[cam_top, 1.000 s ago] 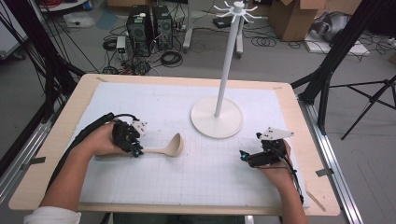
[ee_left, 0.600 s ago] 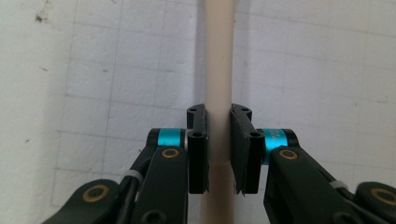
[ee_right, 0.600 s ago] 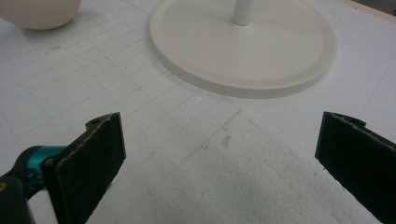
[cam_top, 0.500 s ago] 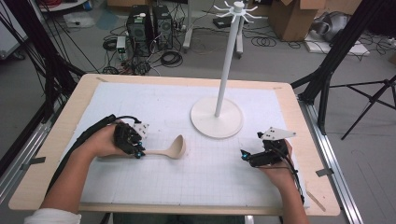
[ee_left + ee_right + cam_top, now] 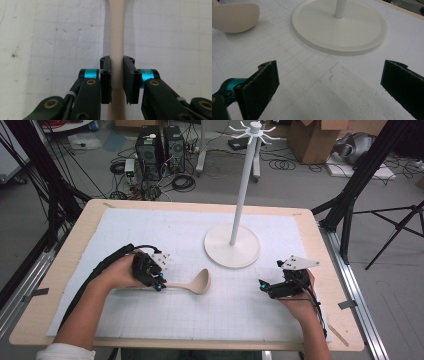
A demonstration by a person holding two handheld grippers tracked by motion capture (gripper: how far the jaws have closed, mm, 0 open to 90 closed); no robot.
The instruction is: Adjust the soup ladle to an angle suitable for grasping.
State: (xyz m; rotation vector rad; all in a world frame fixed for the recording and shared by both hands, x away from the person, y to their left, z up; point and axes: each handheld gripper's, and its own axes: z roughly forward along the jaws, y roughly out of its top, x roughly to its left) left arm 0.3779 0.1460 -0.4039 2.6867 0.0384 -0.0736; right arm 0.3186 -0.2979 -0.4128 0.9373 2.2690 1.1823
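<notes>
A pale ladle point(image 5: 192, 282) lay on the white mat point(image 5: 150, 230), on the near left side of the table point(image 5: 80, 227). Its bowl pointed right, toward the stand. The left gripper point(image 5: 117, 75) pinched the ladle's handle between its two black jaws, close to the mat. The white stand point(image 5: 233, 245), with a tall pole and a round base, stood past the ladle, near the middle. The right gripper point(image 5: 263, 286) sat low on the near right, its jaws spread wide with nothing between them.
</notes>
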